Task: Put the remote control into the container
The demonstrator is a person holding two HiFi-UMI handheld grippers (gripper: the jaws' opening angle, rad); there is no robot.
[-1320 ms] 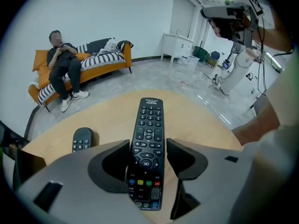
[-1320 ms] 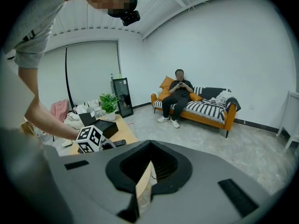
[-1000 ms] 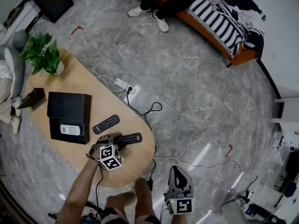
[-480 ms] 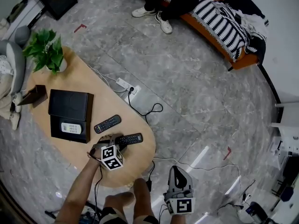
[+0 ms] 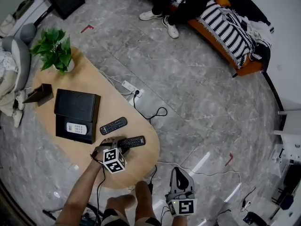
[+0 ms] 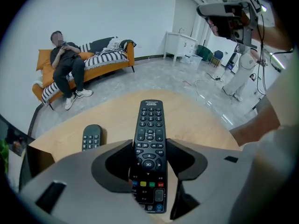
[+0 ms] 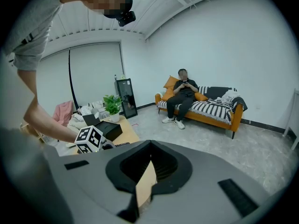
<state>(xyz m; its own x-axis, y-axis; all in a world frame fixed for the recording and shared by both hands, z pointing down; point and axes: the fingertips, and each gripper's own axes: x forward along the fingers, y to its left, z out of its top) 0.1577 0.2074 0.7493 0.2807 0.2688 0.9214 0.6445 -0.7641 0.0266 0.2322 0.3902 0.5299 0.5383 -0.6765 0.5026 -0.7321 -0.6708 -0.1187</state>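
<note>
One remote control [image 6: 150,125]: long, black, coloured keys | left gripper [image 6: 149,146] apparently clamps it | right gripper [image 7: 145,185] closed, empty

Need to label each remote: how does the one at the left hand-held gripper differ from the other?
The gripped remote is clamped in the left hand-held gripper; the free remote lies untouched, nearer the black container. The gripped remote's far end is squared, the free remote's rounded. Both are dark, face up.

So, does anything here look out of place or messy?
Nothing looks spilled or broken. The only untidy bit is the white power strip and the black cable trailing on the floor beside the table.
</note>
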